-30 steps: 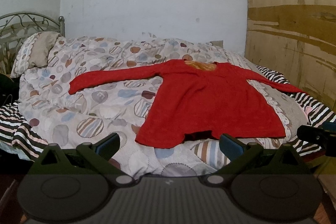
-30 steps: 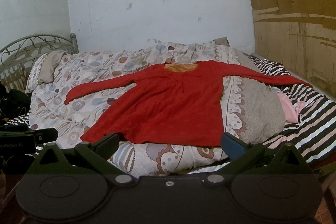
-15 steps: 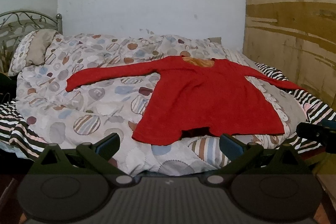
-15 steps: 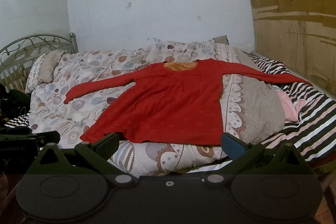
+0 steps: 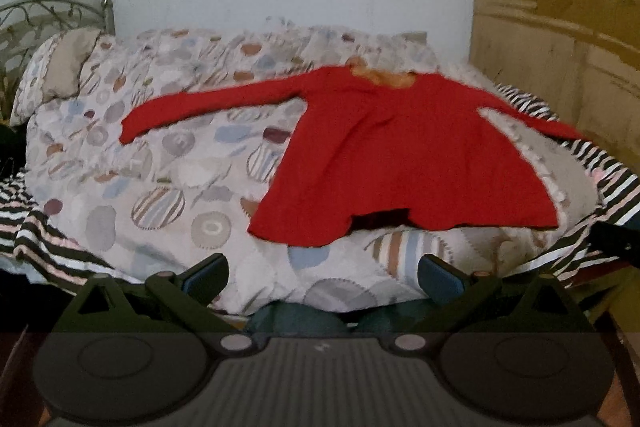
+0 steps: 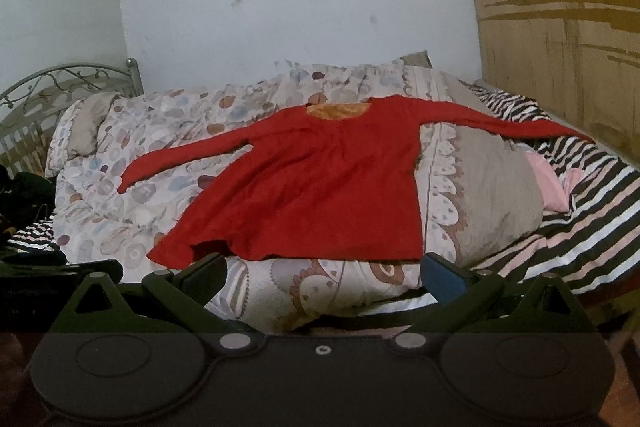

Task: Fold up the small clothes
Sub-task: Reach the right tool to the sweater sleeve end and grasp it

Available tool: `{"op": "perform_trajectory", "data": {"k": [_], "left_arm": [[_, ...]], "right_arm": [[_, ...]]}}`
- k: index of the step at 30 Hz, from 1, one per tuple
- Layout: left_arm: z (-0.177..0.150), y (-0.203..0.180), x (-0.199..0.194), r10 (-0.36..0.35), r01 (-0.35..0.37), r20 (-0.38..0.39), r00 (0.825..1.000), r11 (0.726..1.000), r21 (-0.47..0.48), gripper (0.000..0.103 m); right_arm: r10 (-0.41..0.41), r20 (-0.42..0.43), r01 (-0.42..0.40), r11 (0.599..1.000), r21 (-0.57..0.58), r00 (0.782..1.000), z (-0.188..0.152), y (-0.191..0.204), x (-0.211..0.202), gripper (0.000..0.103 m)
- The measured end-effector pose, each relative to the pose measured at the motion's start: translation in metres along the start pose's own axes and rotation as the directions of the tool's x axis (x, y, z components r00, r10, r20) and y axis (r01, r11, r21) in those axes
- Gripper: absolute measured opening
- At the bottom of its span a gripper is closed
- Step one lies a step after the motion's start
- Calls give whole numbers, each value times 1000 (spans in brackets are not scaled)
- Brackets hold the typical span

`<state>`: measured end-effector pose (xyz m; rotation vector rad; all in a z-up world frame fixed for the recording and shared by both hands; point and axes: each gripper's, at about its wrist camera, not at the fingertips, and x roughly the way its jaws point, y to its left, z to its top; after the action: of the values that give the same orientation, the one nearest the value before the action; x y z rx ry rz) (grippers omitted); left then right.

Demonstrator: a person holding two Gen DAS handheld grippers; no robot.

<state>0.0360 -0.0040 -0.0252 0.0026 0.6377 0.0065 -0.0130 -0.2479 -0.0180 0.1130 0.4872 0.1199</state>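
Observation:
A red long-sleeved top (image 5: 400, 155) lies flat on the patterned quilt (image 5: 160, 167), both sleeves spread out, neck with an orange lining toward the wall. It also shows in the right wrist view (image 6: 316, 187). My left gripper (image 5: 324, 277) is open and empty, held before the bed's near edge, just short of the top's hem. My right gripper (image 6: 324, 275) is open and empty, also just short of the hem. Each gripper's body shows at the edge of the other's view.
A pillow (image 5: 60, 67) and metal headboard (image 6: 60, 83) stand at the left. A striped sheet (image 6: 580, 219) and a pink cloth (image 6: 548, 183) lie at the right. A wooden panel (image 6: 560, 27) lines the right wall.
Both grippers have moved a little closer to the bed. The left wrist view has shifted slightly to the left and is blurred. The top has not moved.

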Motion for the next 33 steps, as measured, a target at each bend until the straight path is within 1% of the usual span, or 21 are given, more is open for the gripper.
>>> {"op": "perform_trajectory", "data": {"k": [3,7,13,20,24,28,30,33], "left_arm": [[9,4,14,1,-2,-37,999,1000,-13,103],[26,7,39,23,-25,-105,994,1000,-19,102],[55,4,75,27,-28,-142,989,1000,-1,103],[90,-4,121,18,-18,-150,988,1000,2,103],[104,-13,146,22,-16,-140,990,999,38,102],[114,-21,170,19,-14,-109,994,998,53,103],[118,-25,183,18,-12,-97,995,998,54,103],[123,-32,201,4,0,-81,997,999,50,103]], "right_arm": [[-62,2,62,998,21,998,3,-7,6,103],[-133,20,131,990,55,991,13,-19,16,103],[-169,12,167,979,114,986,26,-40,44,103],[-235,-23,235,951,202,972,33,-57,89,103],[-261,-15,259,946,197,965,38,-69,109,103],[-289,-5,284,937,202,957,45,-93,130,103],[-290,-1,283,935,213,957,50,-107,139,103],[-253,7,246,946,210,968,62,-132,159,103]]}}
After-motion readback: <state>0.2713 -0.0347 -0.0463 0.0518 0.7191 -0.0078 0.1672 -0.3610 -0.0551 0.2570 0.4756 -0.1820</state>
